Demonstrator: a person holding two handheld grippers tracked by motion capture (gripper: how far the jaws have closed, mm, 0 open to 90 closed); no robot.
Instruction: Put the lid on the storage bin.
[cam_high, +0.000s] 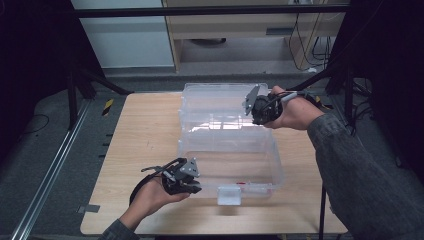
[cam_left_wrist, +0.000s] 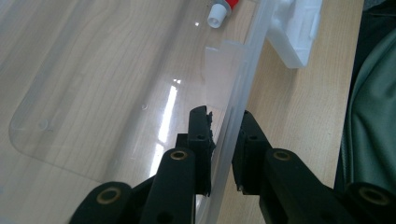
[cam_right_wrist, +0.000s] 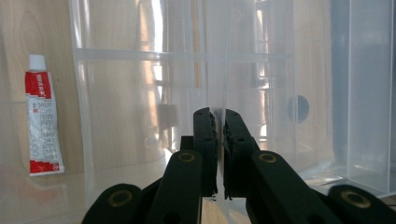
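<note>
A clear plastic box (cam_high: 276, 165) stands on the wooden table, its clear lid (cam_high: 215, 102) raised upright at the back. My left gripper (cam_high: 192, 189) is at the box's near left corner. Its jaws straddle the box's wall (cam_left_wrist: 233, 84), one inside and one outside, pressed on it (cam_left_wrist: 223, 113). My right gripper (cam_high: 250, 107) is at the lid's right side, shut on the lid's thin clear edge (cam_right_wrist: 217, 113). A red-and-white tube (cam_right_wrist: 42, 121) lies on the box floor, its white cap (cam_left_wrist: 217, 18) near the front wall.
A white latch (cam_high: 229, 195) hangs on the box's front wall, also seen at the rim (cam_left_wrist: 296, 32). Bare wooden table (cam_high: 145, 135) lies left of the box. Dark stands and cables (cam_high: 345, 85) rise behind the table's right side.
</note>
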